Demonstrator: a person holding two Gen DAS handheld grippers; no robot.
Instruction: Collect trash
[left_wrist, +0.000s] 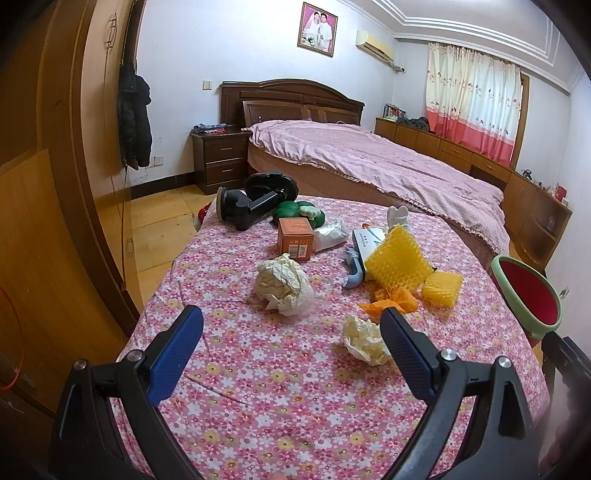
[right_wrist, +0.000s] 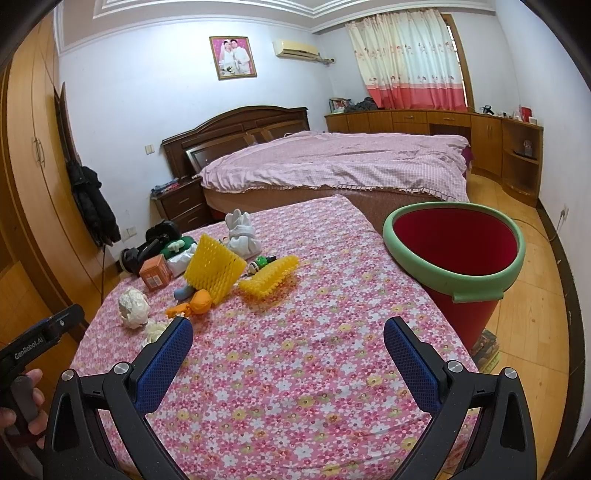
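On the floral tablecloth (left_wrist: 280, 387) lie a large crumpled white paper ball (left_wrist: 284, 284), a smaller crumpled cream paper (left_wrist: 364, 339), an orange wrapper (left_wrist: 391, 302) and two yellow foam nets (left_wrist: 399, 262) (left_wrist: 441, 289). My left gripper (left_wrist: 291, 328) is open and empty just short of the papers. In the right wrist view the papers (right_wrist: 133, 307), orange wrapper (right_wrist: 194, 304) and nets (right_wrist: 216, 271) lie to the left. My right gripper (right_wrist: 288, 343) is open and empty over bare cloth. A red bin with a green rim (right_wrist: 455, 254) stands off the table's right edge.
An orange box (left_wrist: 295, 238), a green toy (left_wrist: 303, 214), a black device (left_wrist: 255, 199), a white box (left_wrist: 369, 240) and a white cloth toy (right_wrist: 242, 232) sit at the table's far end. A bed (left_wrist: 369, 162) is behind. A wardrobe (left_wrist: 44, 184) stands left.
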